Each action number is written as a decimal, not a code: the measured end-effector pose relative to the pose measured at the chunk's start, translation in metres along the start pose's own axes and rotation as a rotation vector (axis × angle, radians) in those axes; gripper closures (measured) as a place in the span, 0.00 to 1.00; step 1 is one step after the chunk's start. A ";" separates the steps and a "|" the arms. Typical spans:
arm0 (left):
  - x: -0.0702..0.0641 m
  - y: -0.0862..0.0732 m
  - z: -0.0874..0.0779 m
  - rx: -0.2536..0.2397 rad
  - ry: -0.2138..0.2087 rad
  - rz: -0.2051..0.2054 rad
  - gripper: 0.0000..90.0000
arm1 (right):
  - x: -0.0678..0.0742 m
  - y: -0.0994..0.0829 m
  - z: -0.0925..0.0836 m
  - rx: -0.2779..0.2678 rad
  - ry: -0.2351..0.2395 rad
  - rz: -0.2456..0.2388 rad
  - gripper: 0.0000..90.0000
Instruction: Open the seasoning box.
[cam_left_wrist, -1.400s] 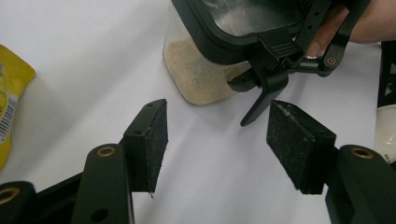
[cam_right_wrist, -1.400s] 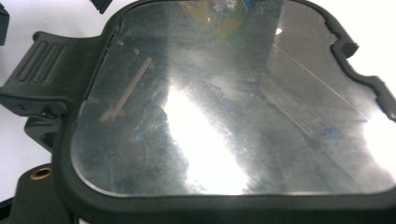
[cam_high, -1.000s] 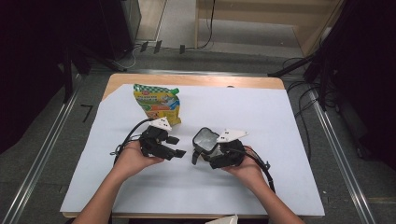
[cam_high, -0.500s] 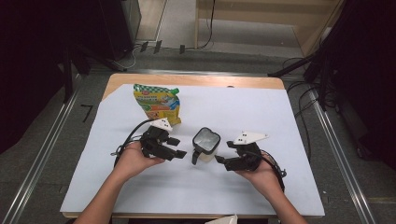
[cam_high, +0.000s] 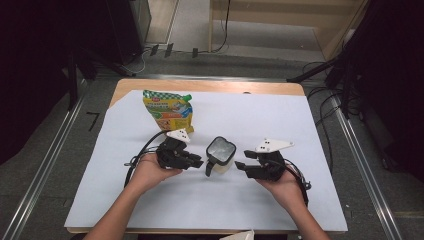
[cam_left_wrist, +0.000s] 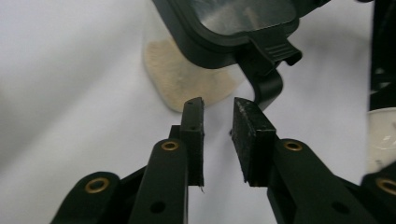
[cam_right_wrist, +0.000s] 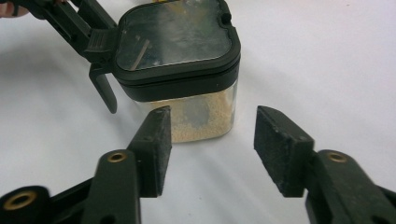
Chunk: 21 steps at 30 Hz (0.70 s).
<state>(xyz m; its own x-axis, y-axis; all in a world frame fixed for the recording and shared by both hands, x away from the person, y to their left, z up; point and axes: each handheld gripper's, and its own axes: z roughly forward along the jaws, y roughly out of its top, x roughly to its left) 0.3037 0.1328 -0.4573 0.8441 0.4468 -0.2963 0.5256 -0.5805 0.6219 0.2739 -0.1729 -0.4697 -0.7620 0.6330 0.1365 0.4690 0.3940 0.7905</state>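
Observation:
A small clear container (cam_high: 220, 154) with a black lid and beige grains stands mid-table; its lid latch (cam_high: 208, 167) hangs down at the front left. My left gripper (cam_high: 197, 163) lies just left of it. In the left gripper view the jaws (cam_left_wrist: 217, 105) have just been closing to a narrow gap with nothing between them, the tips short of the latch (cam_left_wrist: 266, 84). My right gripper (cam_high: 240, 167) sits apart to the container's right. Its jaws (cam_right_wrist: 212, 116) have just been closing too but stand open and empty, the container (cam_right_wrist: 177, 42) beyond the tips.
A green and yellow stand-up pouch (cam_high: 167, 111) stands at the back left of the white sheet (cam_high: 310, 130). Bare sheet lies to the right and in front. A white object (cam_high: 240, 236) pokes in at the near edge. Cables lie on the floor behind.
The right gripper has drawn back to the right, away from the container it was against a second ago. The left gripper stays in place with its jaws narrower.

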 end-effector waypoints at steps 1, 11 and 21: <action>-0.001 0.000 0.002 0.005 -0.006 0.007 0.90 | 0.000 0.000 0.000 0.002 0.005 0.002 0.60; -0.006 0.003 0.010 0.004 -0.018 0.010 1.00 | -0.003 0.002 0.006 0.034 0.048 0.073 1.00; -0.009 0.003 0.012 -0.005 -0.016 0.007 1.00 | 0.002 0.008 0.017 0.055 0.041 0.074 1.00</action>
<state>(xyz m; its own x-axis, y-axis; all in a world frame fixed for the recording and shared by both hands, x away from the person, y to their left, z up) 0.2991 0.1183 -0.4616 0.8493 0.4320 -0.3036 0.5193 -0.5798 0.6278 0.2841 -0.1569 -0.4734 -0.7416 0.6343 0.2185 0.5473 0.3837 0.7438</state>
